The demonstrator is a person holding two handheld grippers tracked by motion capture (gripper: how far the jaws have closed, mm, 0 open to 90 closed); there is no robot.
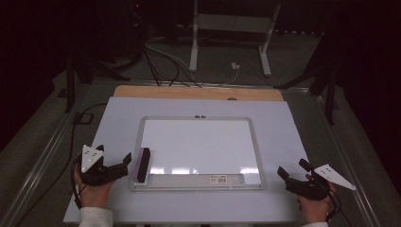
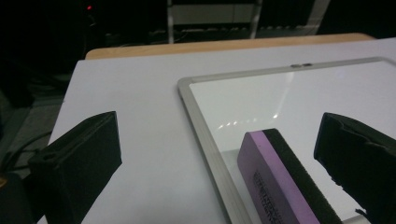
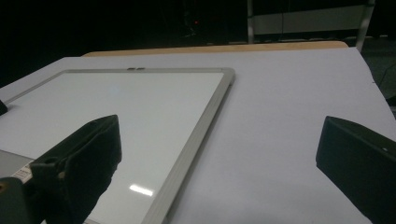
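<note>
The eraser [image 1: 143, 164] stands on the whiteboard's [image 1: 198, 146] left edge, freed; the left hand-held gripper [image 1: 126, 160] is spread beside it, the right hand-held gripper [image 1: 294, 169] spread near the desk's [image 1: 283, 118] right corner. The set-down looks complete; next, judge whether to clear the left one away.

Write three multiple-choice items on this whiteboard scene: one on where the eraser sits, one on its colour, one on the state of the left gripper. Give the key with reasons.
1. Where does the eraser sit?
A. at the left edge of the whiteboard
B. on the bare table right of the board
C. between the right gripper's fingers

2. What colours is the eraser?
A. red and white
B. purple and black
C. all yellow

3. How is the left gripper?
A. shut on the eraser
B. shut on nothing
C. open, holding nothing

Key: 1 A, the high view shows it standing by the board's left frame. 2 B, the left gripper view shows a purple body with a black pad. 3 C, its fingers stand wide apart, clear of the eraser.
</note>
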